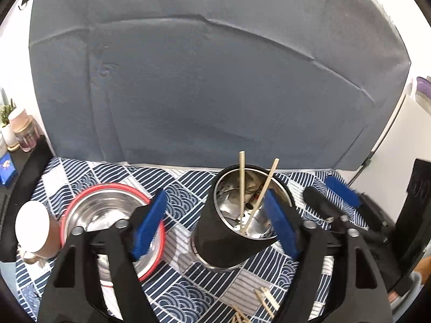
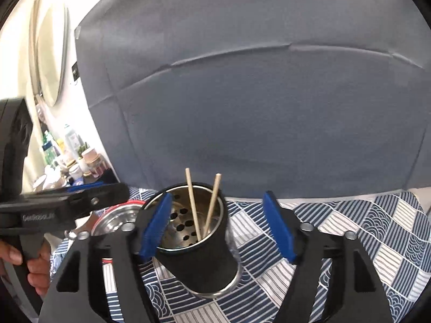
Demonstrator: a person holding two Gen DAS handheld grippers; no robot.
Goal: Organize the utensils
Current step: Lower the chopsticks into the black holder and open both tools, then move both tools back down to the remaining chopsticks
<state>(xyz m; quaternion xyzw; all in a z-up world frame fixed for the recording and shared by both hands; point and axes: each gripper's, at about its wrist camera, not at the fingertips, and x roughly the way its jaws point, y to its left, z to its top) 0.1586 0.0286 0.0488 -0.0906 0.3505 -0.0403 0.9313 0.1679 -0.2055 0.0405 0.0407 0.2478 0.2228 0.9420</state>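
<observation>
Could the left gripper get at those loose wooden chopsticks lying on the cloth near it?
Probably yes. The left gripper is open and holds nothing, and the loose chopsticks lie bare on the patterned cloth just below it, in front of the utensil holder; nothing covers them.

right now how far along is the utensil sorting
Done: two chopsticks stand in the black holder. In hand: nothing; the left hand-held gripper and right hand-held gripper are both open and empty. Left: more wooden sticks lie loose on the patterned cloth in front of the holder.
</observation>
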